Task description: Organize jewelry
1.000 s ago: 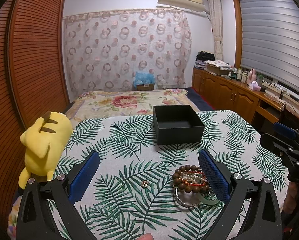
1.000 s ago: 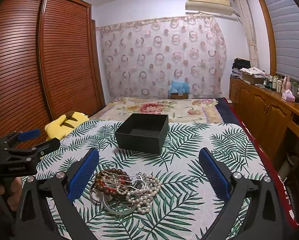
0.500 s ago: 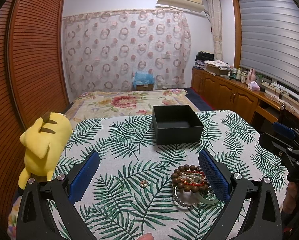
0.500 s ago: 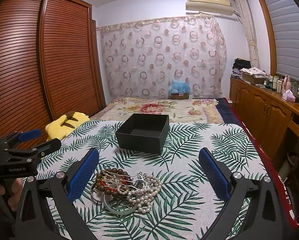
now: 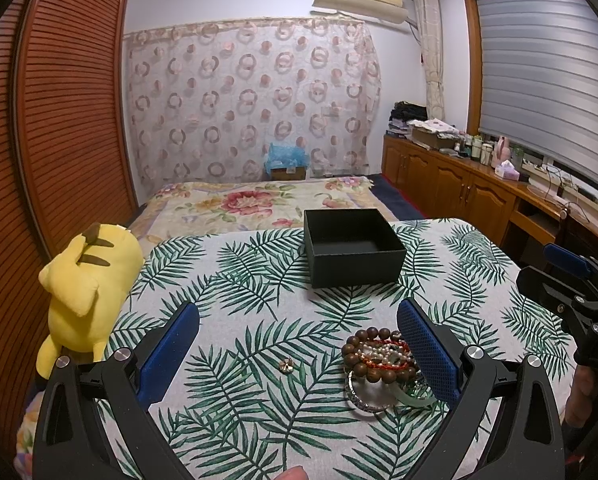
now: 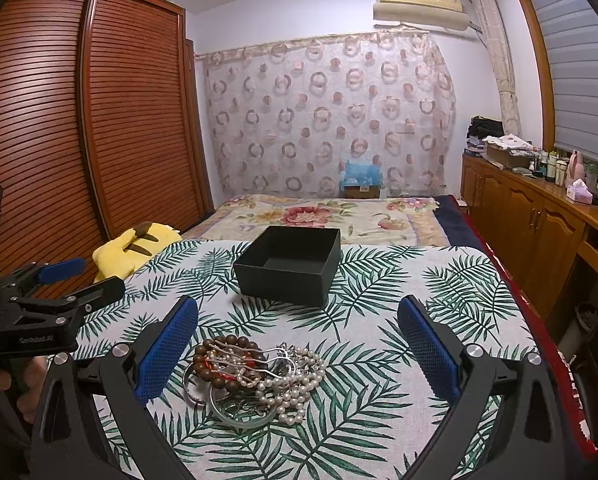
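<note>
Left wrist view: left gripper [image 5: 297,338] spread, empty; jewelry pile [image 5: 383,364] against right finger's inner face, small stud [image 5: 286,365] between fingers.

Right wrist view: right gripper [image 6: 297,336] spread; pile between fingers (leftward), black box [image 6: 289,266] ahead, empty.

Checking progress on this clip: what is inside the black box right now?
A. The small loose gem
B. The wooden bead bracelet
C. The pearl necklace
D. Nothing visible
D: the black box shows only its bare dark floor, while the jewelry pile lies on the leaf-print cloth in front of it.
</note>
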The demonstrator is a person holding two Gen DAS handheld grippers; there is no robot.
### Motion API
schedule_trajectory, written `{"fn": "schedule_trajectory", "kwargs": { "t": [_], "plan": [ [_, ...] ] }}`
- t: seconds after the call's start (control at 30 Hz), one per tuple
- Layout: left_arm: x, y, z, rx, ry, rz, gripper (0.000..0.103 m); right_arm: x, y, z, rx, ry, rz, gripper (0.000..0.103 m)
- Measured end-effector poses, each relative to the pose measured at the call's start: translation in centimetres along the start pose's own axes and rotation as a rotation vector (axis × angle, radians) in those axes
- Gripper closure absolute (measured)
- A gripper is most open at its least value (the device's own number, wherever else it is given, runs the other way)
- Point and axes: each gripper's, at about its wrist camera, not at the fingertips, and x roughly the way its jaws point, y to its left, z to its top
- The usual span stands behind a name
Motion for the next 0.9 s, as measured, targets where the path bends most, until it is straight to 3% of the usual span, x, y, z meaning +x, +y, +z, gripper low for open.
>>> {"fn": "schedule_trajectory", "kwargs": {
  "t": [0.3,0.57,0.9],
  "plan": [
    [1.2,0.4,-1.5,0.006,0.055,-0.012,0.007,0.1,2.2,-0.2,-0.047,0.070,0.055,0.004],
    [2.3,0.8,-2.6,0.017,0.098,-0.024,0.007,1.8,2.1,-2.3,-0.071,0.139,0.089,0.017],
    [3.7,0.8,-3.9,0.034,0.157,-0.053,0.007,5.0,3.3,-4.4,-0.157,0.279,0.158,0.046]
  ]
}}
